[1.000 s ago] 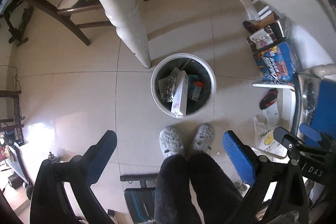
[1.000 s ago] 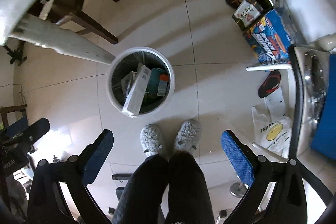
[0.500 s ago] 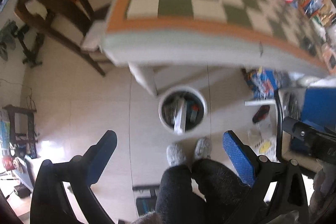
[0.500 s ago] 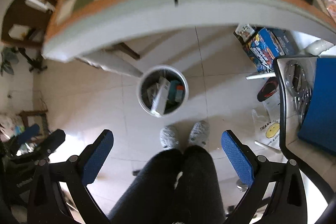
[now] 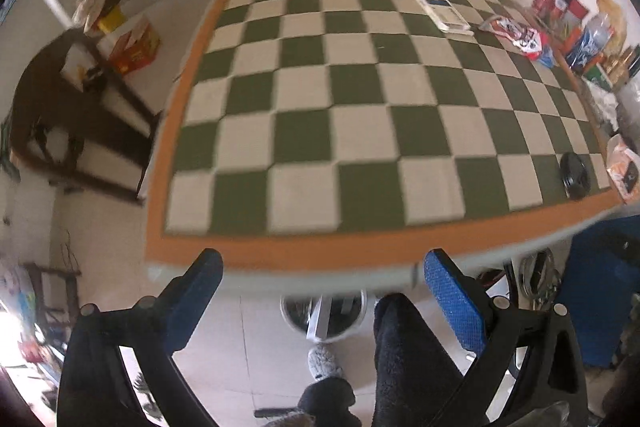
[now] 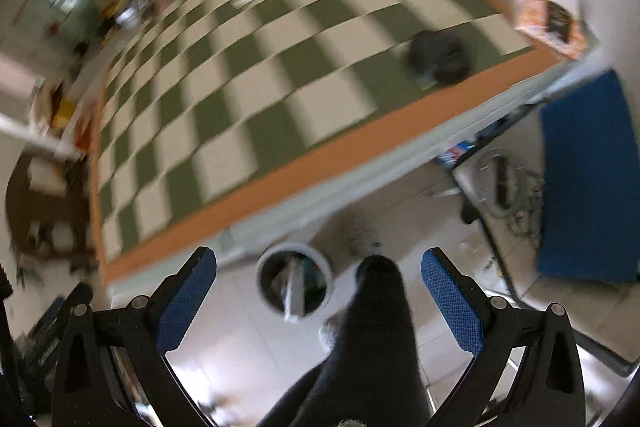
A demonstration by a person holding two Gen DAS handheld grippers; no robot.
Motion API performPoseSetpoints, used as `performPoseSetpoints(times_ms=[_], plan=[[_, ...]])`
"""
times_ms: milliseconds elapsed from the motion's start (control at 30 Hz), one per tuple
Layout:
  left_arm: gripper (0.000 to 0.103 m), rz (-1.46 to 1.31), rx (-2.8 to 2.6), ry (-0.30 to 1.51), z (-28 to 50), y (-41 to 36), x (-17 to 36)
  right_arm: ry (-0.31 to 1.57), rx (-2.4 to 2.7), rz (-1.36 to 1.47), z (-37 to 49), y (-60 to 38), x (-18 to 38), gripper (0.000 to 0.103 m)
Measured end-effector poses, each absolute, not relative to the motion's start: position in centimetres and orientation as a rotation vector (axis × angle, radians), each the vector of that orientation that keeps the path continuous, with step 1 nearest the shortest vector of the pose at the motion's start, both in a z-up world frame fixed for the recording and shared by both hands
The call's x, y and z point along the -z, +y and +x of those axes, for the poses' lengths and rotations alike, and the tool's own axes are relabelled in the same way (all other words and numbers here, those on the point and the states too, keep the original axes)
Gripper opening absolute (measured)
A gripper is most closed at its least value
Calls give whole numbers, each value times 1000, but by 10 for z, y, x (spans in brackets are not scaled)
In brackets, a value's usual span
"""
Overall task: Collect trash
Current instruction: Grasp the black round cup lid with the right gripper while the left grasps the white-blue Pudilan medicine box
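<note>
Checkered table (image 5: 360,115) fills your view, orange rim nearest you. Your left gripper (image 5: 320,291) gapes wide, nothing between its pads; your right gripper (image 6: 316,287) does too. Down by your knee, the bin (image 6: 295,285) sits on the floor under the table edge, a white box (image 6: 294,297) poking out.

The surface (image 5: 360,131) fills the view ahead. A flat box (image 5: 442,11) lies toward one o'clock, a round disc (image 5: 574,174) at three o'clock by the near edge. On the floor below that edge, at six o'clock, stands the bin (image 5: 324,311), cartons inside.
</note>
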State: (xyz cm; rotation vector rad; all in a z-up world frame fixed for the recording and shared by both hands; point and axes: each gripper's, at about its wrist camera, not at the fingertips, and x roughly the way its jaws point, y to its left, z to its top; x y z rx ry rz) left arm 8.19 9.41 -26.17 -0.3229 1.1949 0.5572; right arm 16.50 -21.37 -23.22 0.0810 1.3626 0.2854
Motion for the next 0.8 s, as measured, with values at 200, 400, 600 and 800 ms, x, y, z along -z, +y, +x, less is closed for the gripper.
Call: performPoseSetpoints(times_ms=[200, 400, 600, 800], plan=[[103, -274, -571, 1333, 195, 87, 292, 1436, -134, 112, 299, -260, 294, 103], [103, -291, -601, 1423, 266, 90, 317, 1568, -109, 59, 377, -252, 360, 103], [103, -336, -596, 1461, 321, 95, 328, 1541, -175, -130, 398, -210, 364, 86], [103, -403, -575, 1442, 389, 126, 324, 1511, -242, -113, 441, -183, 349, 85]])
